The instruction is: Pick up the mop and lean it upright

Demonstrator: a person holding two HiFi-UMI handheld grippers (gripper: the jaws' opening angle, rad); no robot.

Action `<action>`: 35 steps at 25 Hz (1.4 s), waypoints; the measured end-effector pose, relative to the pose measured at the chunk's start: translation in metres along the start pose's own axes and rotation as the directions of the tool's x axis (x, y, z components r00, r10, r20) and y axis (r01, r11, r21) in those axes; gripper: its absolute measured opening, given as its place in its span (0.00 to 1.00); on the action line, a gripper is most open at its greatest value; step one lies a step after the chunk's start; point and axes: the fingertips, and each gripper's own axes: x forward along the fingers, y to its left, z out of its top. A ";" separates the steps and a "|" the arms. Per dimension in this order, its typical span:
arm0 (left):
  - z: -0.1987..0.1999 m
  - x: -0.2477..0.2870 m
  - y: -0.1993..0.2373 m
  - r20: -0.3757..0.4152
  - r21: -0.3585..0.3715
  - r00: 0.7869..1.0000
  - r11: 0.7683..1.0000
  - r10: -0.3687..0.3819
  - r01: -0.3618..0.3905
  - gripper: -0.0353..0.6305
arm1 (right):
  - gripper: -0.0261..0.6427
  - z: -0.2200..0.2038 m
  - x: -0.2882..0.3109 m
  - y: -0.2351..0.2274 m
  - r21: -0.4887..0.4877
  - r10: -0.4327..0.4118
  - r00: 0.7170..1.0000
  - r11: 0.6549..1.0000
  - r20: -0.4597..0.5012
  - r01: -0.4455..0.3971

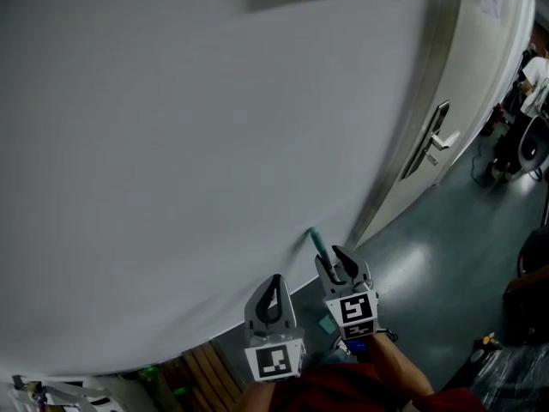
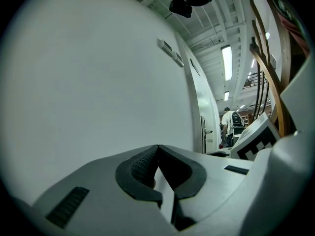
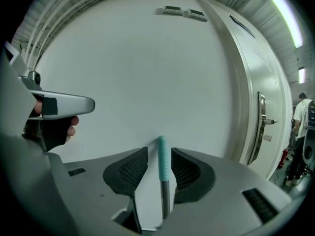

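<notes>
a broad plain white wall point(image 1: 171, 144) fills most of the head view. right of it stands a pale door point(image 1: 480, 67) with a silver lever handle point(image 1: 433, 140), above a glossy grey-green floor point(image 1: 429, 273). the left gripper point(image 1: 275, 280) hangs low before the wall, its 2 jaws pressed together at the tips with nothing between them. the right gripper point(image 1: 332, 263), just beside it, has its jaws spread. the mop's slim metal pole with a teal ribbed grip point(image 3: 162, 163) stands upright between the 2 pads, unpinched, its top end at the wall.
</notes>
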 end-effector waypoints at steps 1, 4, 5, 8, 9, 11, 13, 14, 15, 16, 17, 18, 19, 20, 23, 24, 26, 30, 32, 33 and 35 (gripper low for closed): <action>0.000 -0.001 0.001 -0.002 0.002 1.000 1.000 0.004 -0.004 0.07 | 0.28 -0.002 0.003 0.000 0.002 0.003 1.000 1.000 -0.004 -0.003; -0.001 -0.003 0.004 -0.006 -0.001 1.000 1.000 0.017 -0.017 0.07 | 0.29 -0.008 0.016 0.000 0.003 0.017 1.000 1.000 -0.019 -0.017; -0.001 -0.003 0.005 -0.006 0.002 1.000 1.000 0.019 -0.019 0.07 | 0.30 -0.010 0.020 -0.001 0.003 0.018 1.000 1.000 -0.024 -0.018; -0.003 -0.003 0.007 -0.008 0.013 1.000 1.000 0.025 -0.024 0.07 | 0.32 -0.014 0.033 -0.004 0.006 0.017 0.999 1.000 -0.036 -0.017; -0.004 -0.003 0.008 -0.011 0.015 1.000 1.000 0.027 -0.027 0.07 | 0.32 -0.015 0.036 -0.005 0.004 0.017 0.999 1.000 -0.040 -0.017; -0.006 -0.005 0.009 -0.014 0.014 0.999 0.999 0.033 -0.033 0.07 | 0.32 -0.017 0.042 -0.006 -0.006 0.018 0.999 1.000 -0.047 -0.018; -0.005 -0.006 0.011 -0.011 0.016 0.999 0.999 0.038 -0.038 0.07 | 0.32 -0.019 0.047 -0.005 -0.017 0.019 0.998 1.000 -0.053 -0.020; -0.005 -0.007 0.011 -0.011 0.016 0.999 0.999 0.041 -0.041 0.07 | 0.32 -0.020 0.049 -0.005 -0.022 0.019 0.998 1.000 -0.056 -0.020; -0.005 -0.008 0.012 -0.012 0.015 0.999 0.999 0.044 -0.044 0.07 | 0.32 -0.020 0.050 -0.005 -0.026 0.018 0.998 0.999 -0.059 -0.020; -0.005 -0.008 0.013 -0.012 0.015 0.999 0.999 0.046 -0.046 0.07 | 0.32 -0.021 0.052 -0.004 -0.027 0.017 0.998 0.999 -0.060 -0.019; -0.006 -0.008 0.014 -0.012 0.016 0.999 0.999 0.048 -0.048 0.07 | 0.32 -0.021 0.052 -0.004 -0.028 0.017 0.998 0.999 -0.059 -0.018; -0.006 -0.008 0.015 -0.013 0.016 0.999 0.999 0.050 -0.050 0.07 | 0.32 -0.021 0.053 -0.004 -0.029 0.016 0.998 0.999 -0.060 -0.018; -0.006 -0.009 0.015 -0.014 0.015 0.999 0.999 0.052 -0.052 0.07 | 0.32 -0.022 0.053 -0.004 -0.030 0.016 0.998 0.999 -0.060 -0.017; -0.006 -0.009 0.016 -0.016 0.014 0.998 0.998 0.054 -0.053 0.07 | 0.32 -0.022 0.053 -0.004 -0.030 0.015 0.998 0.999 -0.062 -0.017; -0.007 -0.010 0.016 -0.016 0.015 0.998 0.998 0.057 -0.057 0.07 | 0.32 -0.024 0.054 -0.005 -0.030 0.006 0.998 1.000 -0.061 -0.007; -0.007 -0.010 0.016 -0.014 0.017 0.998 0.998 0.059 -0.058 0.07 | 0.32 -0.024 0.054 -0.005 -0.032 0.002 0.998 0.999 -0.060 -0.003; -0.006 -0.011 0.016 -0.012 0.025 0.998 0.998 0.061 -0.061 0.07 | 0.32 -0.024 0.055 -0.005 -0.036 -0.003 0.998 0.999 -0.061 0.001; -0.007 -0.011 0.015 -0.009 0.038 0.998 0.997 0.062 -0.061 0.07 | 0.30 -0.028 0.058 -0.004 -0.041 -0.006 0.998 0.999 -0.068 0.003; -0.007 -0.010 0.016 -0.009 0.037 0.998 0.997 0.063 -0.062 0.07 | 0.28 -0.028 0.059 -0.005 -0.044 -0.013 0.998 0.999 -0.065 0.010; -0.007 -0.009 0.017 -0.009 0.036 0.998 0.997 0.064 -0.064 0.07 | 0.25 -0.027 0.059 -0.005 -0.046 -0.018 0.998 0.999 -0.062 0.015; -0.007 -0.009 0.017 -0.009 0.038 0.998 0.997 0.066 -0.065 0.07 | 0.22 -0.027 0.060 -0.006 -0.051 -0.029 0.998 0.998 -0.057 0.026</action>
